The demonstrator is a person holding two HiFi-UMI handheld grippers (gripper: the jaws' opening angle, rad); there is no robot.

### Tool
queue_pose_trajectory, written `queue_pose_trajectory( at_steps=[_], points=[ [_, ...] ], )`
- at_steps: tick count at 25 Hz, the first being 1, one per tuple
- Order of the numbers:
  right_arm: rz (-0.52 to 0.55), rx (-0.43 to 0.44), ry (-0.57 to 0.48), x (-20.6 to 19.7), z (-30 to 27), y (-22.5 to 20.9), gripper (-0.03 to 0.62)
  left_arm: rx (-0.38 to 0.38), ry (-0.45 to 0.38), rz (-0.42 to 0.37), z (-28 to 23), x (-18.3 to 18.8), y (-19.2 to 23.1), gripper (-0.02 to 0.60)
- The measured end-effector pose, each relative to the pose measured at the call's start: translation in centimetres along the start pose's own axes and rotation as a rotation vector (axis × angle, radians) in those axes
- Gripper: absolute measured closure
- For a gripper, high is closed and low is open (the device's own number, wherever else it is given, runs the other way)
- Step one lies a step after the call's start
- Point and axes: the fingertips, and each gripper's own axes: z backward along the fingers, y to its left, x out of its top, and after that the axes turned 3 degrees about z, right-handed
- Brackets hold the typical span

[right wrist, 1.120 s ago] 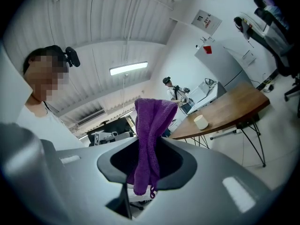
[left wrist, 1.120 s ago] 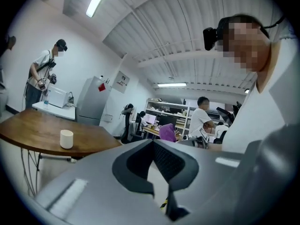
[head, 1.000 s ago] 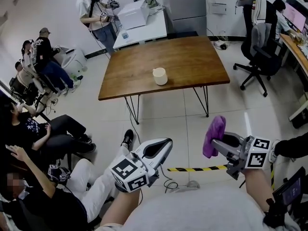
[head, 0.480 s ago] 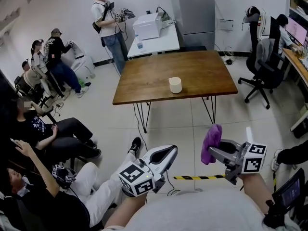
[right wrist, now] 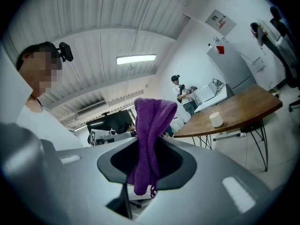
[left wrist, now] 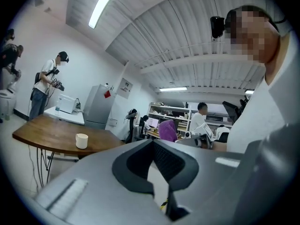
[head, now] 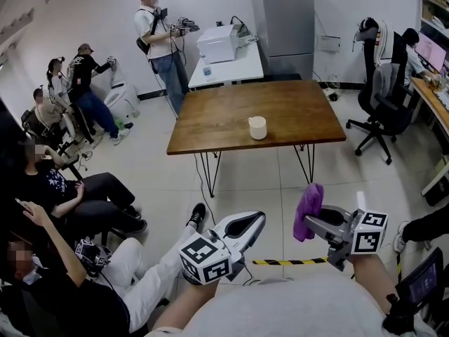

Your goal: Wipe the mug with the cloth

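One cloth (head: 309, 201) pinched in R tongs (head: 309, 221), L tongs (head: 260, 218) pressed together, ceiling (left wrist: 187, 41) in gripper views only

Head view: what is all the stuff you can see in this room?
wooden table: one, brown, room's centre
mug: one, cream, near the wooden table's middle
white table: one, behind it
office chair: one clear, black, right side
people: several, mostly at left
tape: one strip, yellow-black, floor
cloth: one, purple, in the right gripper
left gripper: one, grey, shut, empty
right gripper: one, grey, shut on the cloth
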Motion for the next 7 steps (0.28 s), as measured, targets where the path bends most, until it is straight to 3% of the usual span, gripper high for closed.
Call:
queue_pose_trajectory(
  at_steps=[7],
  points=[
    [0.007, -0.005, -0.008, -0.1, 0.9, 0.1, 0.488, -0.019, 0.02, -0.03, -0.8, -0.2, -1.4, 0.581]
  ],
)
